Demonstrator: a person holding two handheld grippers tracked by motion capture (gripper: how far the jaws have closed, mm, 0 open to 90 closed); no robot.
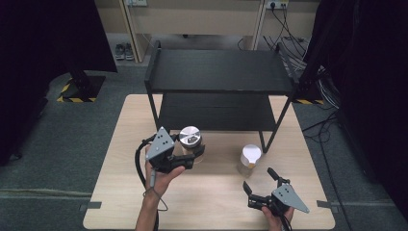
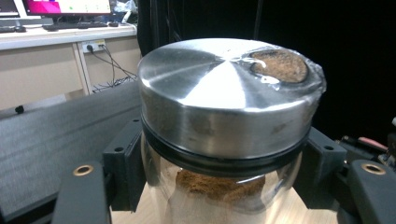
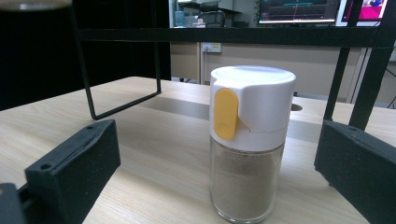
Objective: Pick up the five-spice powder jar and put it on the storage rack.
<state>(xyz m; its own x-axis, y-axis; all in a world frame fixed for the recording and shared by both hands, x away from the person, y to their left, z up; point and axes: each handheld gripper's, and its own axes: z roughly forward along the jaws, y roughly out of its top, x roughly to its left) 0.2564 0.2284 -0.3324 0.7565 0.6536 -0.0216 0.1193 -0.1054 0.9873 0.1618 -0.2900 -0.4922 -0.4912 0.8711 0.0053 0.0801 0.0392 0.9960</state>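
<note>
A: The left gripper (image 1: pixel 188 159) is clamping the steel-lidded jar (image 1: pixel 191 139) in front of the black shelf (image 1: pixel 219 72), probably clear of the table (image 1: pixel 144 192).
B: Not shelved yet. The right gripper (image 1: pixel 260 185) is waiting with jaws apart, facing the white-capped shaker (image 1: pixel 250 159).

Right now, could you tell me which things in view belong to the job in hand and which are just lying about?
In the job:
- left tongs, shut on the steel-lidded jar
- white-capped shaker, on the table ahead of the open right tongs
- black shelf rack

Lying about:
- shoes on the floor
- cables by the wall
</note>
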